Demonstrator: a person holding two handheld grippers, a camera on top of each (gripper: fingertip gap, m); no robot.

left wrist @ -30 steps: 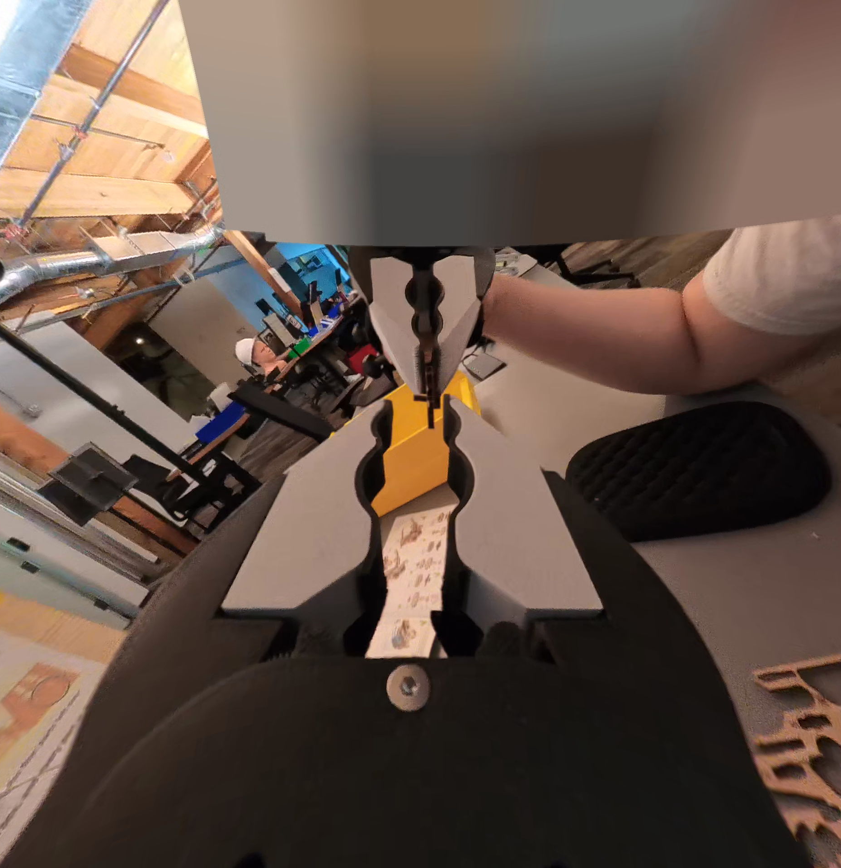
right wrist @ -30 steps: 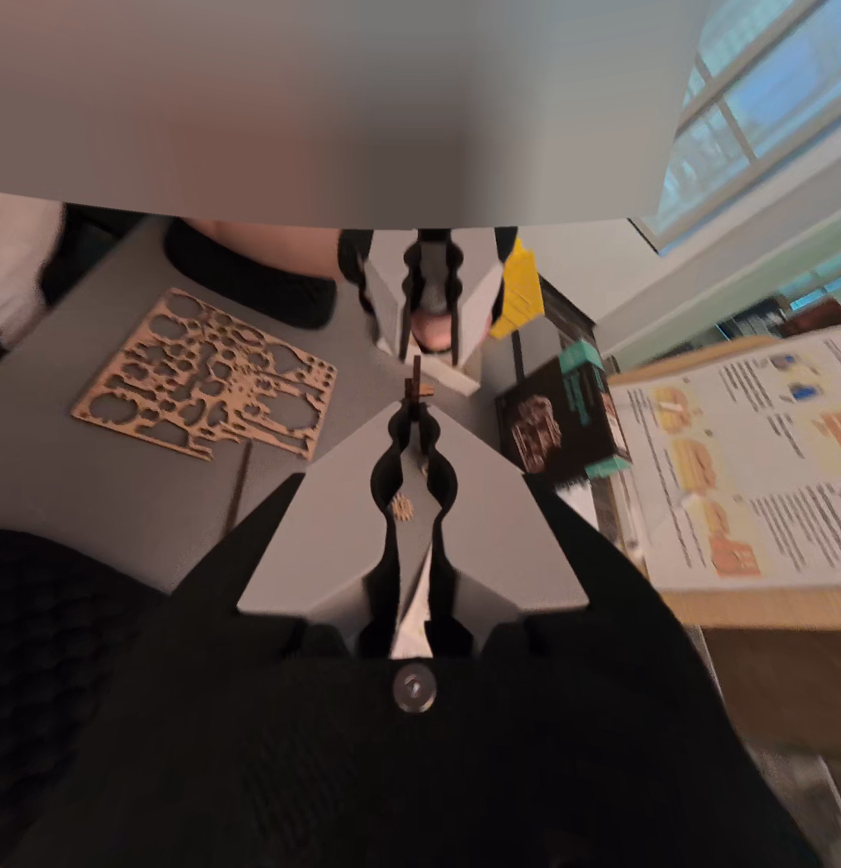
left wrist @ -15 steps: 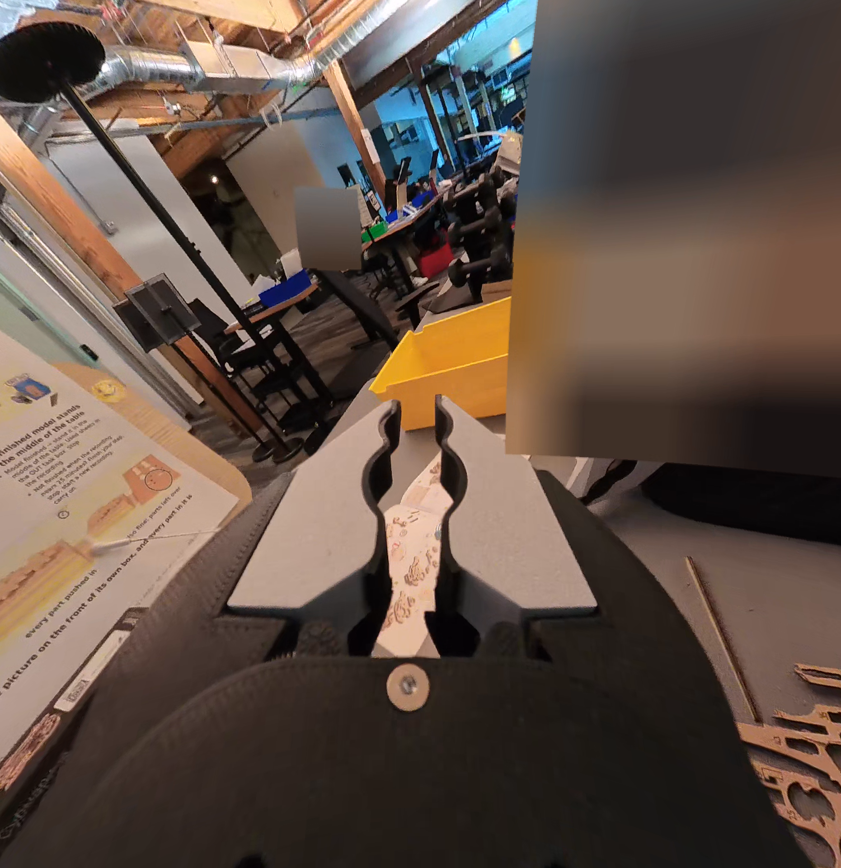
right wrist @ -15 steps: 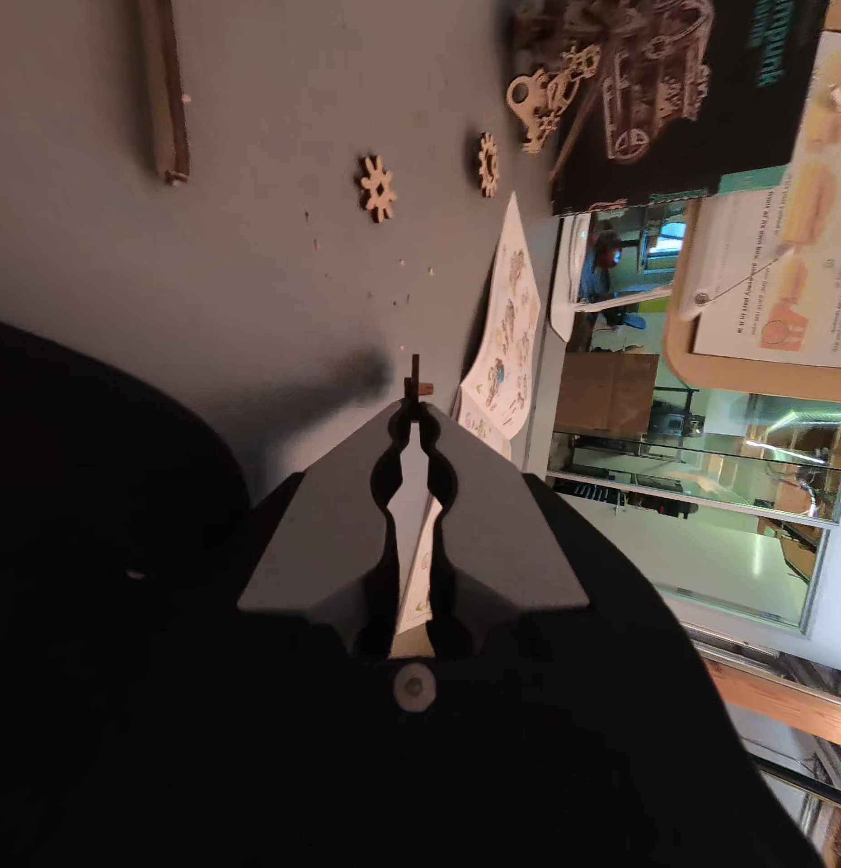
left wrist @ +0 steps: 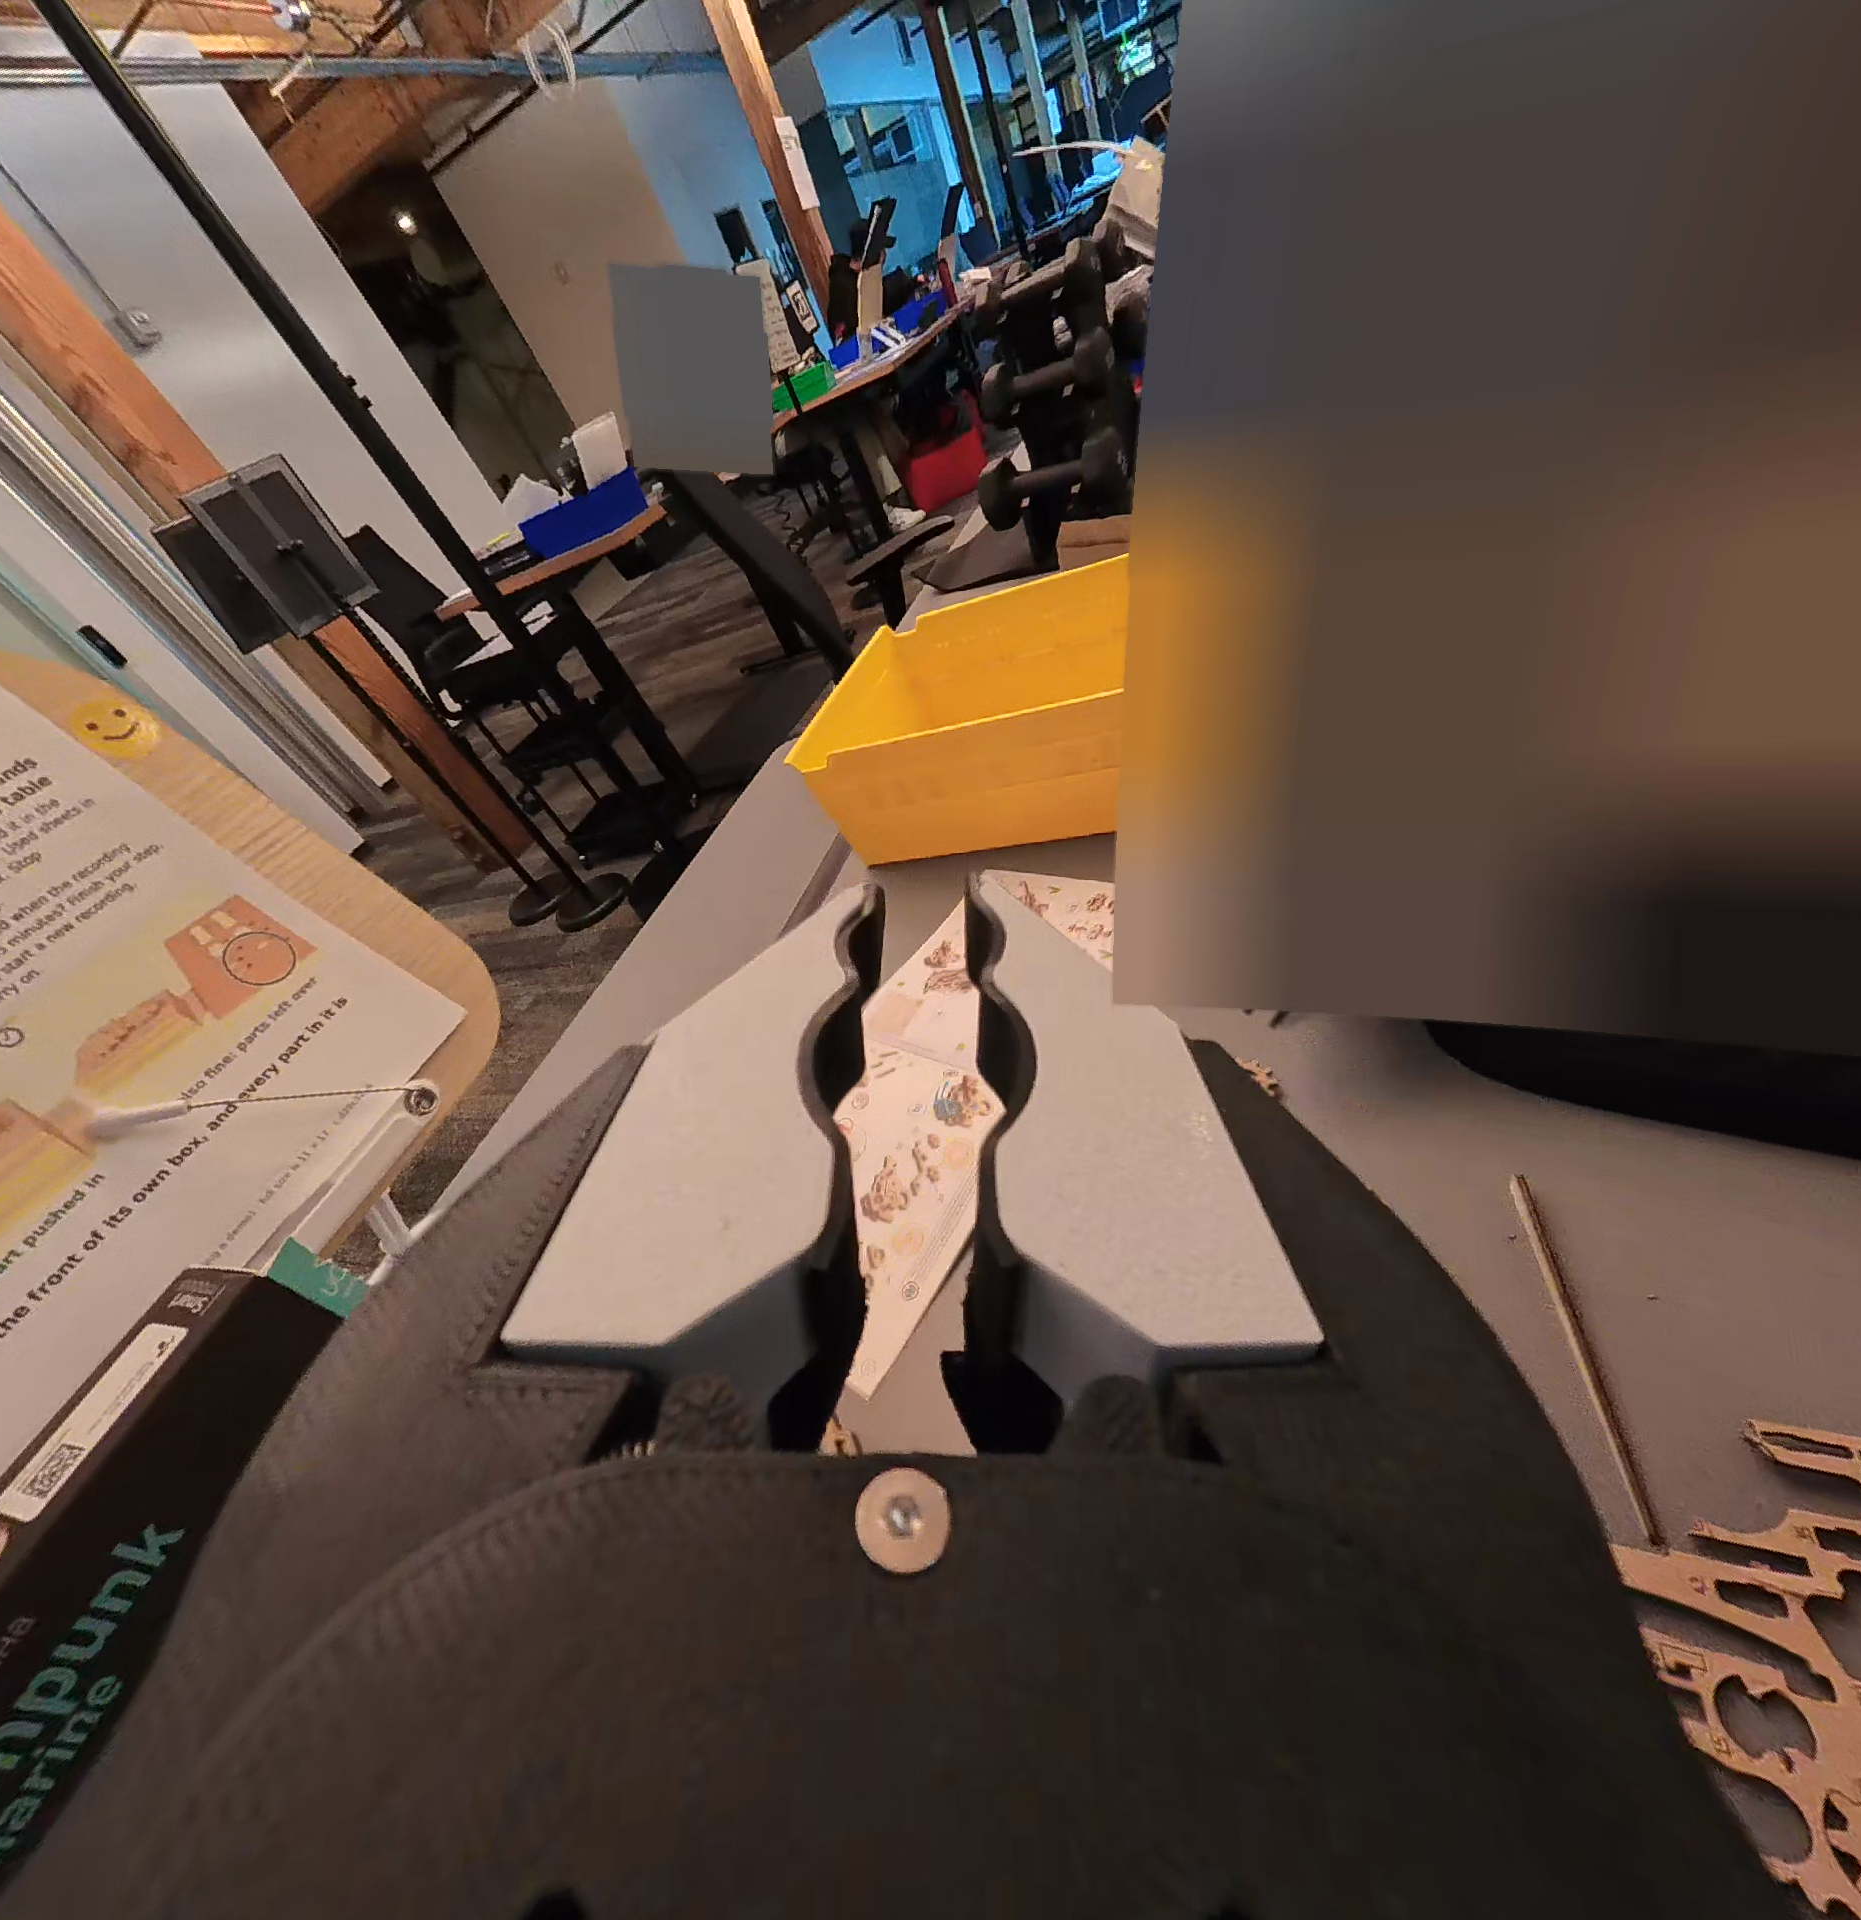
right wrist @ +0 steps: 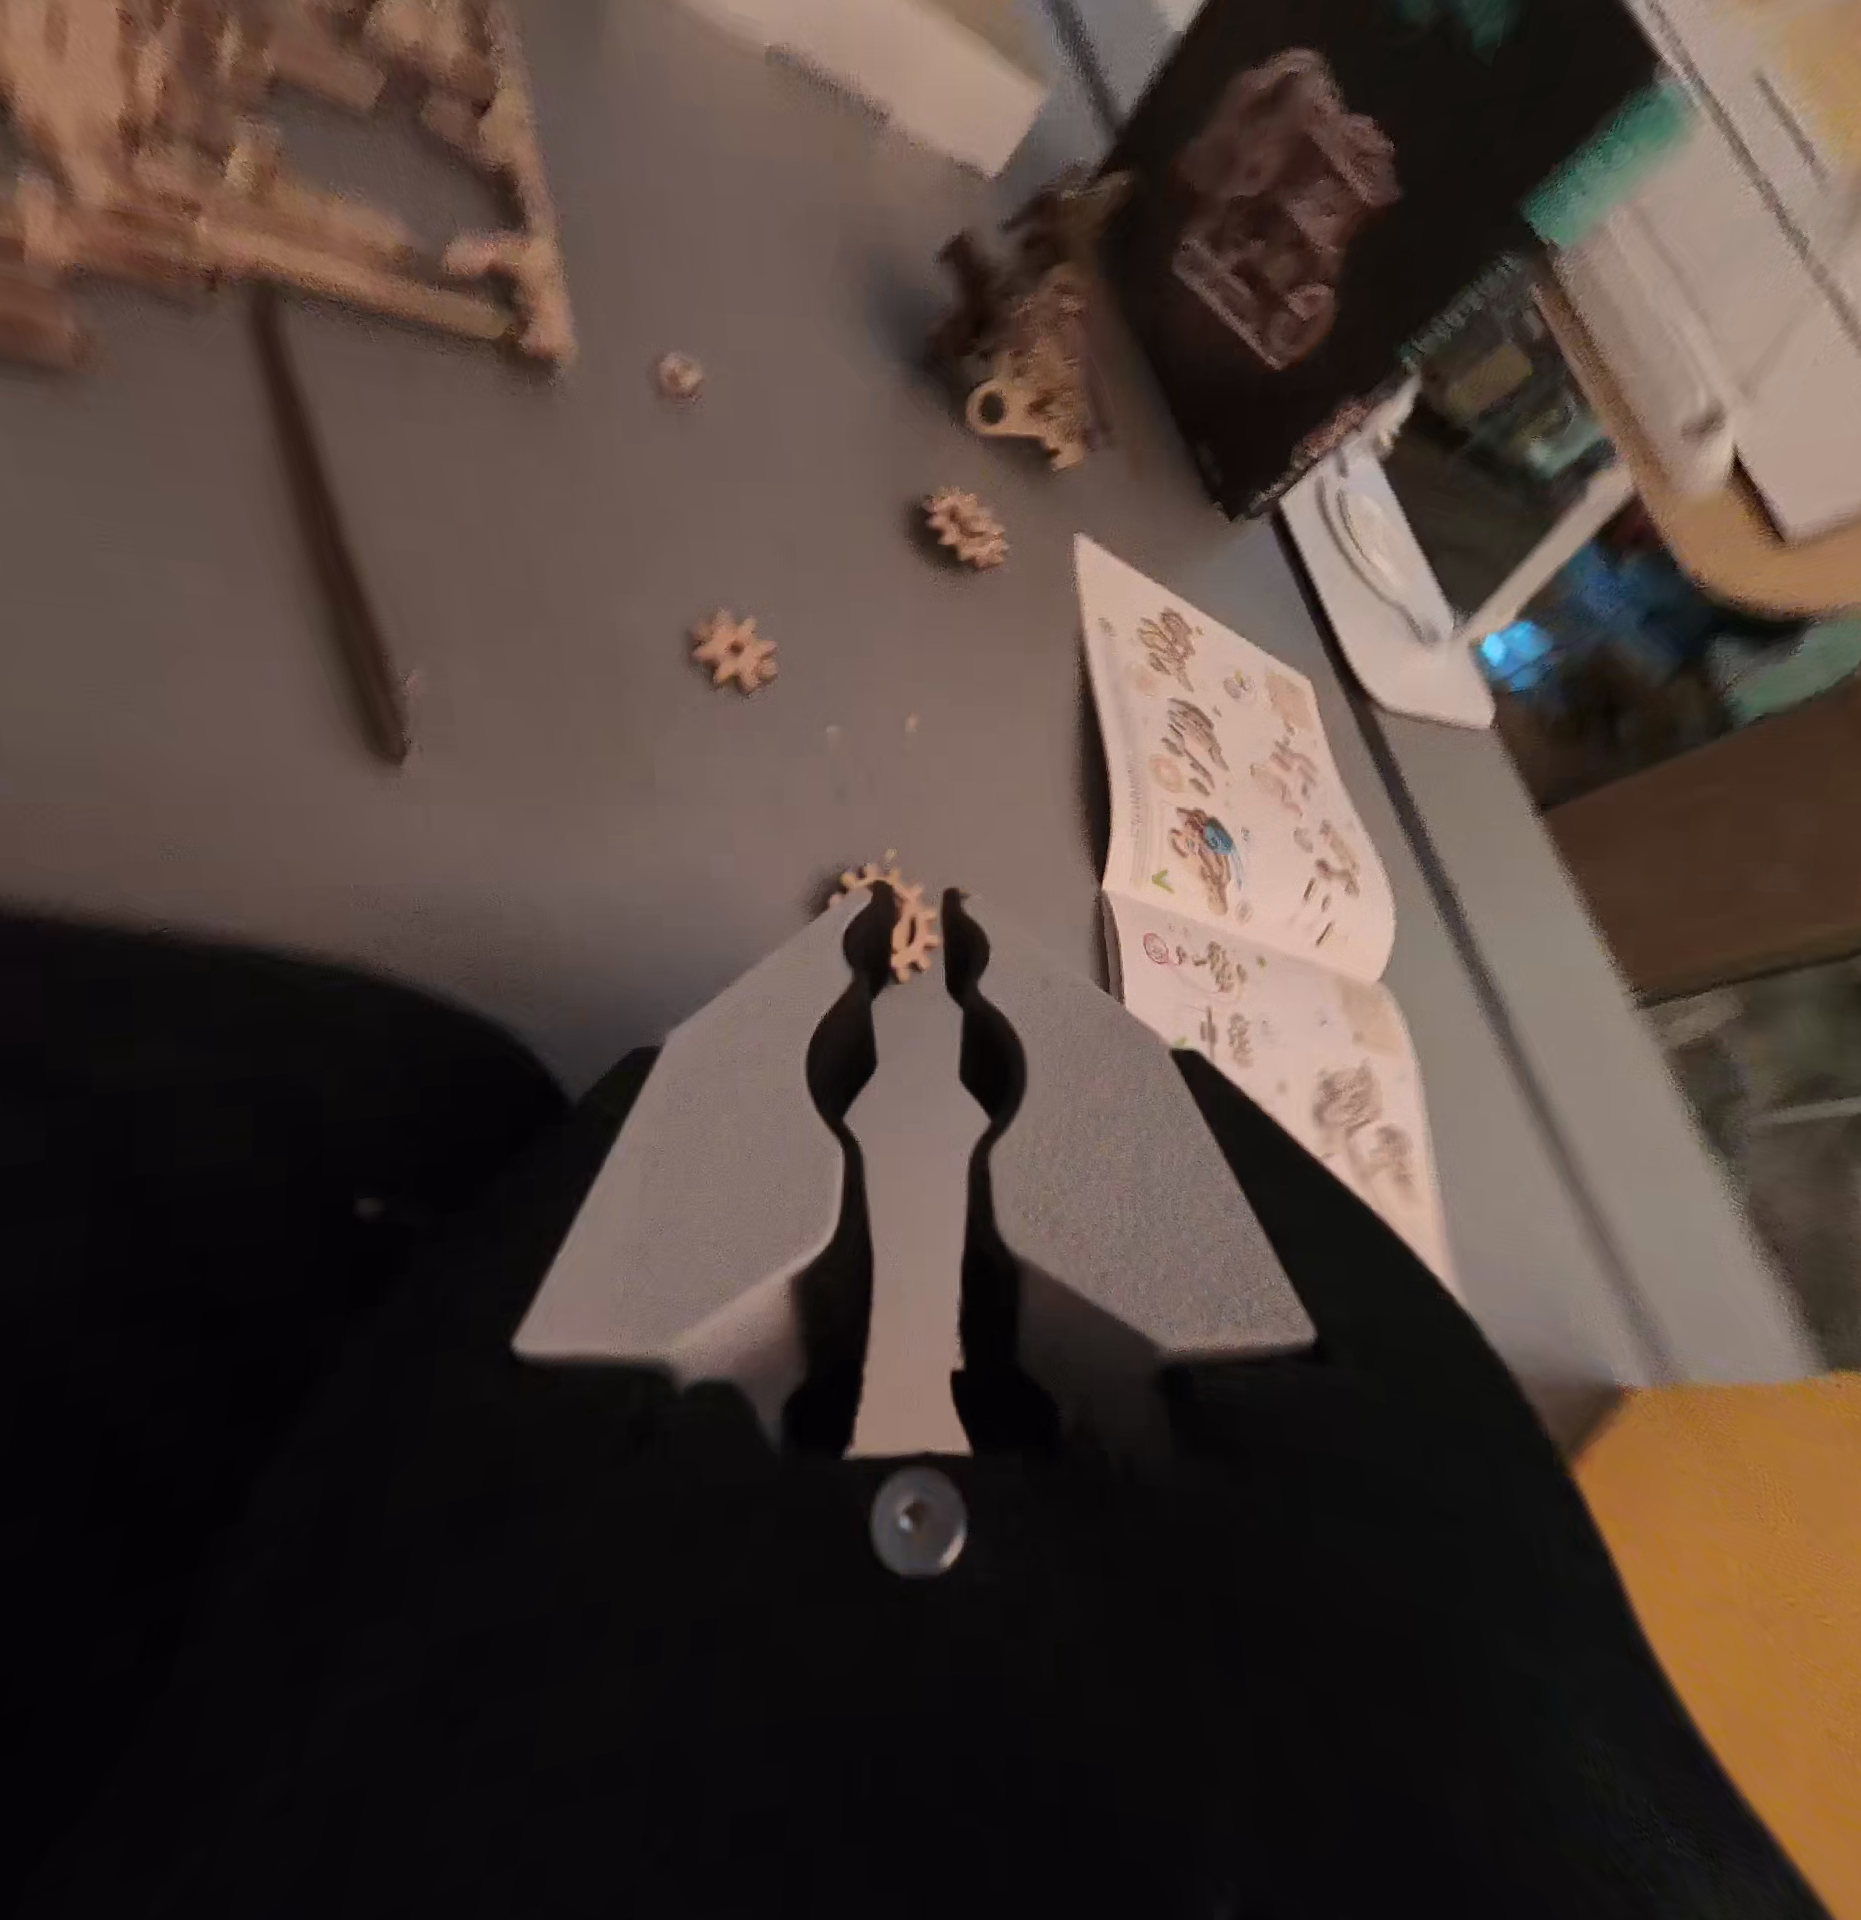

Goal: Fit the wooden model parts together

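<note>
Left wrist view shows the left gripper (left wrist: 924, 914) parted and empty above the instruction leaflet (left wrist: 921, 1132), with the yellow bin (left wrist: 967, 727) beyond that leaflet. Right wrist view, blurred, shows the right gripper (right wrist: 918, 914) slightly parted with a wooden gear (right wrist: 903, 920) at its tips, seemingly lying flat on the grey table (right wrist: 552, 582) just left of the leaflet (right wrist: 1248, 831); no grip looks made. Two more gears (right wrist: 736, 651) lie beyond it, the half-built model (right wrist: 1030, 332) farther still. This claw is clearly nearer.
</note>
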